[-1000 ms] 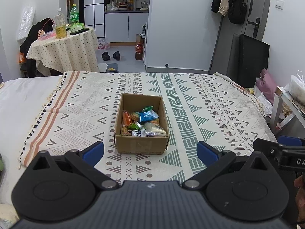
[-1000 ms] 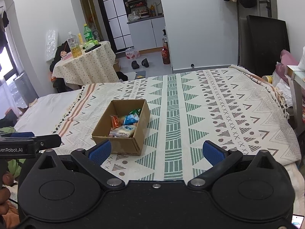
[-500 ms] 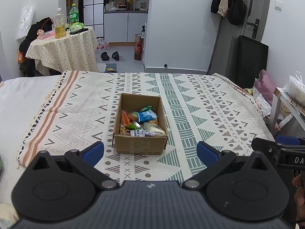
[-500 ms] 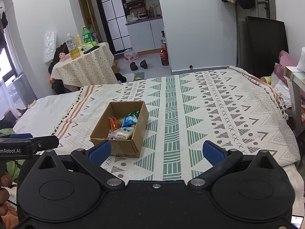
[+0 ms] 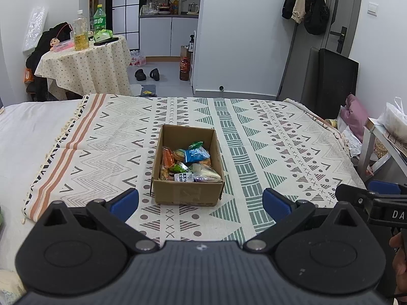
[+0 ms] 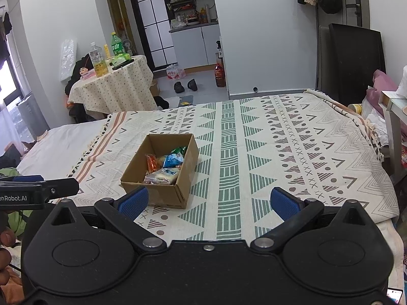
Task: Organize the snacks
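Patterned bedspread (image 5: 267, 137) fills the left wrist view, a cardboard box (image 5: 187, 193) of snacks (image 5: 188, 164) resting mid-cloth; the left gripper (image 5: 201, 200) hangs short of it, tongs spread and empty; over the last second the box has slid only slightly in frame, so the gripper has merely drifted. From the right wrist, the box (image 6: 162, 190) sits ahead to the left; the right gripper (image 6: 208, 203) is likewise spread, pinching nothing; packets all lie boxed, which suits either tidying done or sorting ahead.
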The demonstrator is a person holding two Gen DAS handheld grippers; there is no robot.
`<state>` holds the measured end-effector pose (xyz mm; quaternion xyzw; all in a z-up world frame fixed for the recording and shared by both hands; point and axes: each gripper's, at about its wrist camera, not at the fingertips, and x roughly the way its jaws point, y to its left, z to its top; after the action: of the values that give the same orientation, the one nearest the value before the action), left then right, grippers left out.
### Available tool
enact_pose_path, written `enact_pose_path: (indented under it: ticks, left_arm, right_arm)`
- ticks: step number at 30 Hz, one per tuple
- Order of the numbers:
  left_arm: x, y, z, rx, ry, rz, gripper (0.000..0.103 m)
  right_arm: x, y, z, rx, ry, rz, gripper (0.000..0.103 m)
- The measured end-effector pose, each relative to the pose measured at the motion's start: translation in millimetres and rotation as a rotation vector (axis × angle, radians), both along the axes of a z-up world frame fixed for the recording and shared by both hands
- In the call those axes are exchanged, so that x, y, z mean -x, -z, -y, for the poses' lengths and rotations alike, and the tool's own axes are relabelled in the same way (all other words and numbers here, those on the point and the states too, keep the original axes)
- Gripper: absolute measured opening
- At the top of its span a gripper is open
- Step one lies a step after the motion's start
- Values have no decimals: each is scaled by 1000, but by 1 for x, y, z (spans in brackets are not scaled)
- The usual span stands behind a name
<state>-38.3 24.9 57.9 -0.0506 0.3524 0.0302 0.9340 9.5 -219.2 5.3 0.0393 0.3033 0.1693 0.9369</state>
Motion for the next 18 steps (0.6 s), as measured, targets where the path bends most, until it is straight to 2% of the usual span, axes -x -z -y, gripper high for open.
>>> enact_pose_path:
  ticks: [18]
  left_arm:
    - [1, 2, 0, 5, -3, 4, 103]
  right_arm:
    - [-1, 1, -1, 6, 1, -5, 103]
